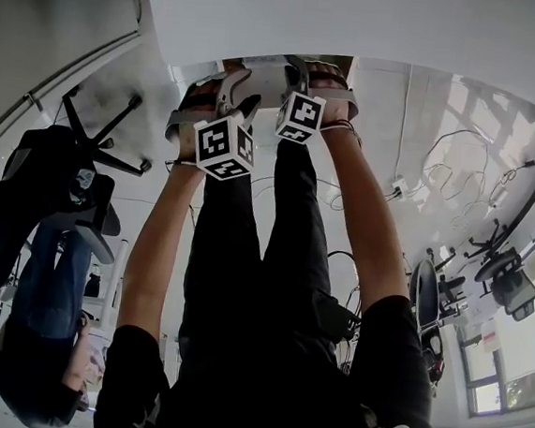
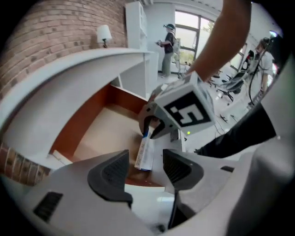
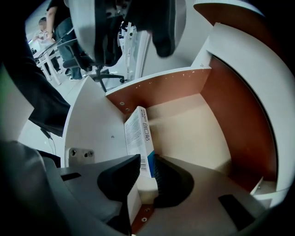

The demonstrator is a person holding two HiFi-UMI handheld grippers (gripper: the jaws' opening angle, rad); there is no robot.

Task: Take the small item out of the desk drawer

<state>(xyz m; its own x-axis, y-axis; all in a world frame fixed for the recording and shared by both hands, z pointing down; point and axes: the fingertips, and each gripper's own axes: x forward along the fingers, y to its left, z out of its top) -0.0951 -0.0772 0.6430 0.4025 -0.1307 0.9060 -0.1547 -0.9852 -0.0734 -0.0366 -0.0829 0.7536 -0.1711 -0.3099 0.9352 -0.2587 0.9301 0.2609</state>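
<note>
The small item is a white and blue box (image 3: 139, 138) standing on end over the open drawer (image 3: 161, 87), whose inside is brown wood. My right gripper (image 3: 146, 167) is shut on the box's lower end. In the left gripper view the same box (image 2: 145, 154) hangs from the right gripper (image 2: 154, 126) above the drawer (image 2: 83, 120). My left gripper (image 2: 145, 161) is open just in front of the box, its pads apart from it. In the head view both grippers, left (image 1: 213, 95) and right (image 1: 314, 76), are side by side at the drawer, and the box is hidden.
The white desk top (image 2: 69, 78) curves over the drawer, with a brick wall (image 2: 60, 32) and a lamp (image 2: 104, 33) behind. An office chair (image 1: 96, 135) and a seated person (image 1: 42, 309) are to my left. Cables (image 1: 459, 180) lie on the floor at right.
</note>
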